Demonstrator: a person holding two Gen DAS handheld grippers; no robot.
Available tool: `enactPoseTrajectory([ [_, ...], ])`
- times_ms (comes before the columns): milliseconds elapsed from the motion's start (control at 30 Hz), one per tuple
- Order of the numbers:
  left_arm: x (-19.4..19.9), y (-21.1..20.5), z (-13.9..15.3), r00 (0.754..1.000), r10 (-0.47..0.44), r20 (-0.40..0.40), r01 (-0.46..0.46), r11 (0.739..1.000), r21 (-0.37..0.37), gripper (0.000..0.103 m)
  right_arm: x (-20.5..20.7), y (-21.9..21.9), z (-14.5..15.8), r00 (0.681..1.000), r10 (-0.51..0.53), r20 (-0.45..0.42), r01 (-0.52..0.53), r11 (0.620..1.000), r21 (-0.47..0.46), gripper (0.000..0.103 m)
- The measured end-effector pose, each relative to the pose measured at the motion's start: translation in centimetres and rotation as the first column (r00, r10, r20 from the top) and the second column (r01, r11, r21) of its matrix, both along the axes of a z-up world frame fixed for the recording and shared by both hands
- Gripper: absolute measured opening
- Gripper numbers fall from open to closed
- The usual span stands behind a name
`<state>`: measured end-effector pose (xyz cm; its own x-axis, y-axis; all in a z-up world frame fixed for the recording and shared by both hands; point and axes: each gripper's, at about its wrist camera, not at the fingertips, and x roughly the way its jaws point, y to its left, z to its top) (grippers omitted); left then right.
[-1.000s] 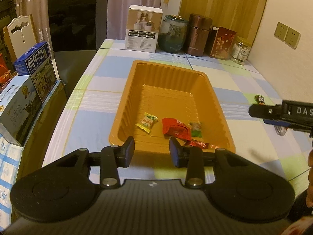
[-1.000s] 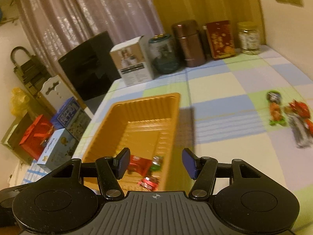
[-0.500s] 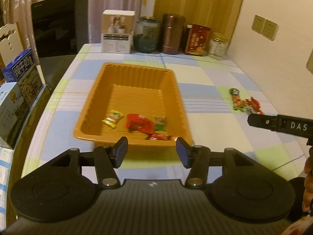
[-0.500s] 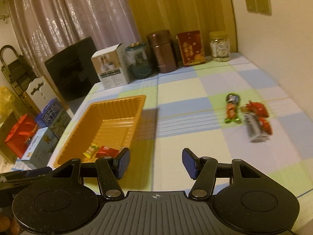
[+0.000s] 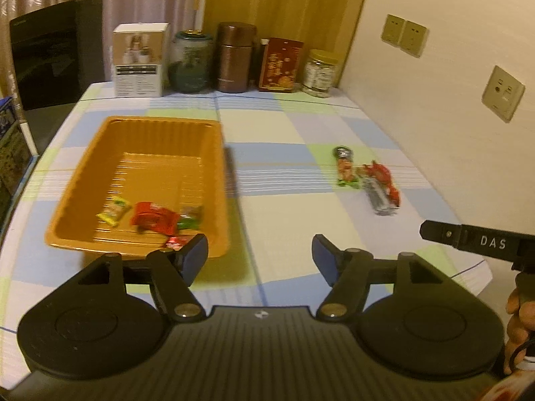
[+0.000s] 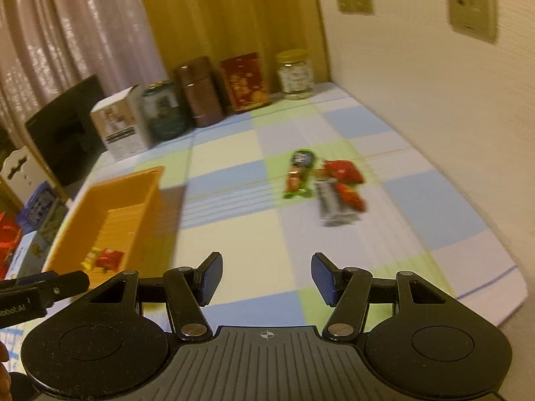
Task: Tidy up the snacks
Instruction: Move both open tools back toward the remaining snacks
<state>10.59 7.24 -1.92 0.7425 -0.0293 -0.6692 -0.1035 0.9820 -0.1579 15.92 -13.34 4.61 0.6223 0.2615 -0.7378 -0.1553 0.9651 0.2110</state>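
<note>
An orange tray point(image 5: 83, 163) point(image 6: 110, 187) sits on the left of the checked tablecloth and holds a yellow snack point(image 5: 113, 211), a red packet point(image 5: 153, 220) and a green one point(image 5: 190, 219). Loose snacks lie on the right: a green-and-orange packet point(image 5: 346, 167) point(image 6: 296, 175), red packets point(image 5: 379, 173) point(image 6: 342, 170) and a grey one point(image 5: 379, 198) point(image 6: 332, 205). My left gripper point(image 5: 259, 260) hovers off the tray's near right corner, jaws opening, nothing between them. My right gripper point(image 6: 266, 279) hangs open and empty, short of the loose snacks.
Along the far edge stand a white box point(image 5: 140, 60), a green jar point(image 5: 190, 61), a brown canister point(image 5: 235, 56), a red tin point(image 5: 281, 65) and a glass jar point(image 5: 319, 73). A wall with sockets point(image 5: 501, 93) bounds the right. Boxes stand left of the table.
Both grippers have swung right, away from the tray toward the loose snacks. The left gripper's jaws have spread wider. The right gripper's jaws keep the same gap.
</note>
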Motion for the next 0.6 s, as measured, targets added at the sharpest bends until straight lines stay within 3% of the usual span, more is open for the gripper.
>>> enactPoseTrajectory([
  [600,3.0,-5.8,-0.4,0.994,-0.105,-0.021,0.106,0.994,0.009,0.068,0.1,-5.9,0.2,0.995,-0.104,-0.002,0.104,0.994,-0.015,0.059],
])
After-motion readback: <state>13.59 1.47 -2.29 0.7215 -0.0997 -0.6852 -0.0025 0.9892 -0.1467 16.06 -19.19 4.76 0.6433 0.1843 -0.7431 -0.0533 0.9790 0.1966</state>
